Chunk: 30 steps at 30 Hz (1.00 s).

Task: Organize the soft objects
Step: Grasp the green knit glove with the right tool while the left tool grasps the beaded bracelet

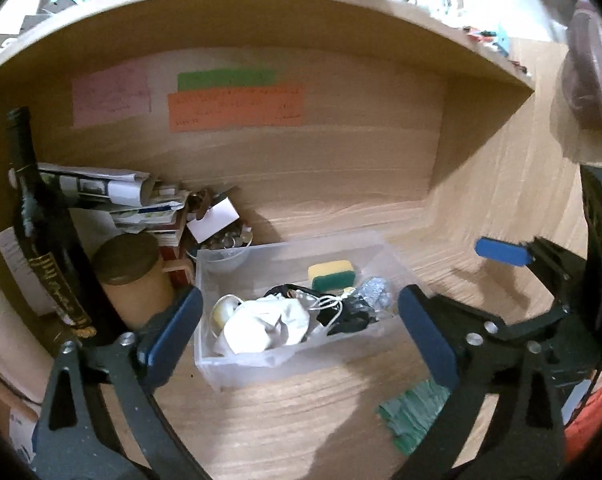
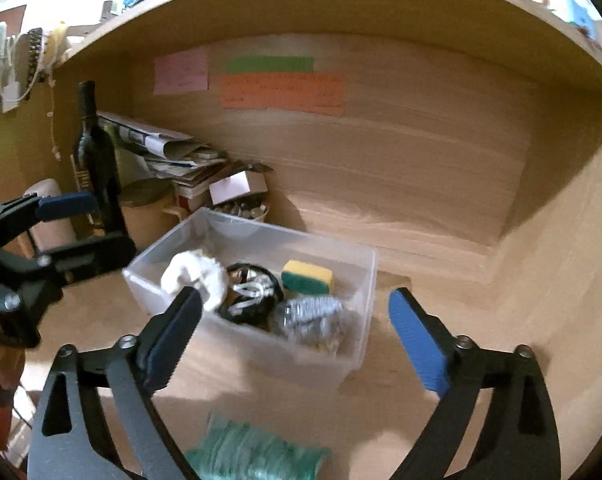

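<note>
A clear plastic bin [image 1: 237, 364] [image 2: 341, 364] stands on the wooden desk. In it lie a yellow-and-green sponge [image 1: 332, 275] [image 2: 307, 277], a white cloth [image 1: 267, 326] [image 2: 195, 274], a black item with white cord [image 1: 341, 312] [image 2: 253, 296] and a crumpled silver piece [image 1: 375, 292] [image 2: 313, 316]. A green scouring pad [image 1: 415, 416] [image 2: 253, 452] lies on the desk in front of the bin. My left gripper [image 1: 301, 336] is open and empty, hovering at the bin's near side. My right gripper [image 2: 293, 340] is open and empty, above the pad.
A dark wine bottle [image 1: 41, 232] [image 2: 93, 152], a brown lidded jar [image 1: 135, 276] [image 2: 149, 208], stacked papers [image 1: 141, 200] [image 2: 181, 152] and a bowl of coins [image 1: 225, 246] crowd the left back corner. Coloured notes [image 1: 237, 108] hang on the back wall. The shelf runs overhead.
</note>
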### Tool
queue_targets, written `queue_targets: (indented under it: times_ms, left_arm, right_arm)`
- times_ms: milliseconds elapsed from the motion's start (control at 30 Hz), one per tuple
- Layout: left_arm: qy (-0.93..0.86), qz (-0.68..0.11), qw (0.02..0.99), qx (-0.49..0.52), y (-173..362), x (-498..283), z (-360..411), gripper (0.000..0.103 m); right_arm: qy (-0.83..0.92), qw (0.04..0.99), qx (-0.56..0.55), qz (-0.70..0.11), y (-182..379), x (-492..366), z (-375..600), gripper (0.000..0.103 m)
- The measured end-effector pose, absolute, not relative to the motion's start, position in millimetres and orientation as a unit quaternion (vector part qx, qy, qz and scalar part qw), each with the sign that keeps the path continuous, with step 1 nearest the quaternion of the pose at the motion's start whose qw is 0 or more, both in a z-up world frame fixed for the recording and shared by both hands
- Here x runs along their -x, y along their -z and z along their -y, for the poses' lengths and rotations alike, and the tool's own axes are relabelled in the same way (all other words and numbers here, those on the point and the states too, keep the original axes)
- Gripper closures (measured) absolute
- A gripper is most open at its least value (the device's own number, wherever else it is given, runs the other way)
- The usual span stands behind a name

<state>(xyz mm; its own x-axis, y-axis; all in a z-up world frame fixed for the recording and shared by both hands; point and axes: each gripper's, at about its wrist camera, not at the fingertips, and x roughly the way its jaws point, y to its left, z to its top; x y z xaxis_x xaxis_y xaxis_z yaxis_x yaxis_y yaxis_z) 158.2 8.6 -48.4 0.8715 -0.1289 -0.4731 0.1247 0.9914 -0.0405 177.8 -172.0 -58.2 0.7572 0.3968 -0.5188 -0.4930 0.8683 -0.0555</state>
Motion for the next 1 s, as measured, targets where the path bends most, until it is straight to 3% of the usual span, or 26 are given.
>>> queue_targets:
  times_ms: [567,667,767,833,933,1000]
  left_arm:
    - [0.084,-0.365,0.927,-0.011,133,-123,5,0.003]
    - [0.093,-0.381,0.92,-0.013,145,-119,10,0.003]
    - [0.106,-0.389,0.915,-0.015,153,-114,18,0.003]
    - [0.118,-0.394,0.912,-0.013,157,-112,23,0.003]
    - [0.135,-0.401,0.906,-0.011,163,-109,29,0.006]
    - [0.146,-0.409,0.9,-0.019,169,-107,36,0.018]
  right_arm:
    - [-0.235,0.875,0.083,-0.415,169,-162,181,0.006]
    - [-0.243,0.87,0.071,-0.423,172,-165,185,0.022]
    - [-0.241,0.874,0.066,-0.417,170,-164,189,0.045]
    - [-0.241,0.875,0.057,-0.415,169,-162,193,0.066]
    - [-0.225,0.885,0.056,-0.403,169,-157,200,0.075]
    - [-0.219,0.89,0.054,-0.395,166,-154,203,0.08]
